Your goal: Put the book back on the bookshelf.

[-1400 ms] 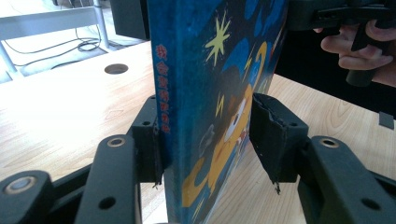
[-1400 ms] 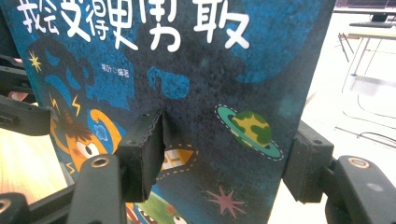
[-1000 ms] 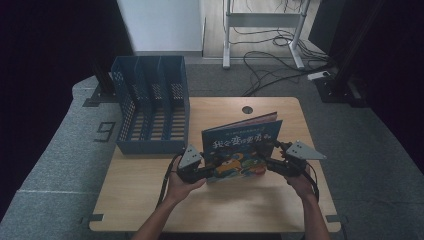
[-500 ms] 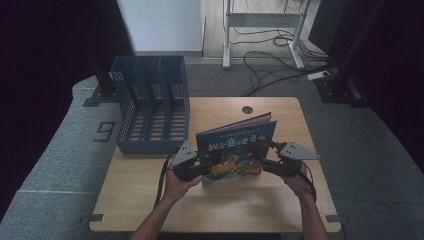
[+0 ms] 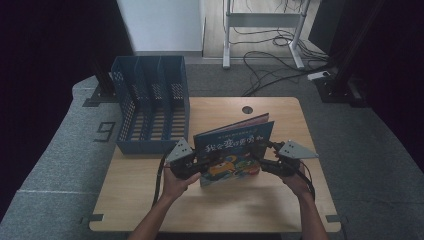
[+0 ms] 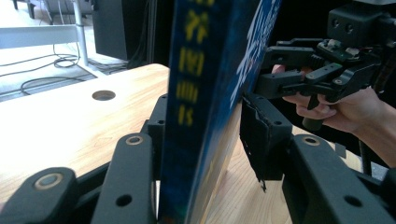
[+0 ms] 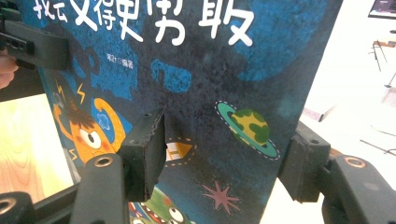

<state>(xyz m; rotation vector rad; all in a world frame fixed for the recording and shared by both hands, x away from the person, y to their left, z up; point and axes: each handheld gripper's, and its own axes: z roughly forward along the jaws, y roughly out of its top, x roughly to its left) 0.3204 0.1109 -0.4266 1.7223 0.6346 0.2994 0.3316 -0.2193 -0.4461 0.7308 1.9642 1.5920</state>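
Note:
A blue picture book (image 5: 235, 150) with white characters and an orange cartoon creature stands on its lower edge on the wooden table (image 5: 150, 200), leaning back a little. My left gripper (image 5: 200, 162) is shut on its spine end. In the left gripper view the spine (image 6: 196, 93) rises between the two pads. My right gripper (image 5: 261, 162) is shut on the opposite edge. In the right gripper view one pad (image 7: 147, 149) presses the front cover (image 7: 210, 79) and the other sits at the book's outer edge. The right gripper (image 6: 299, 70) also shows beyond the book.
A blue slotted file organizer (image 5: 152, 100) stands at the table's back left, close to the book. A round cable hole (image 5: 247, 109) lies behind the book. Cables (image 5: 280, 55) and a metal desk frame (image 5: 260, 20) are on the floor past the table.
The book has shifted slightly to the left and stands a bit more upright. Both hands have stayed almost in place.

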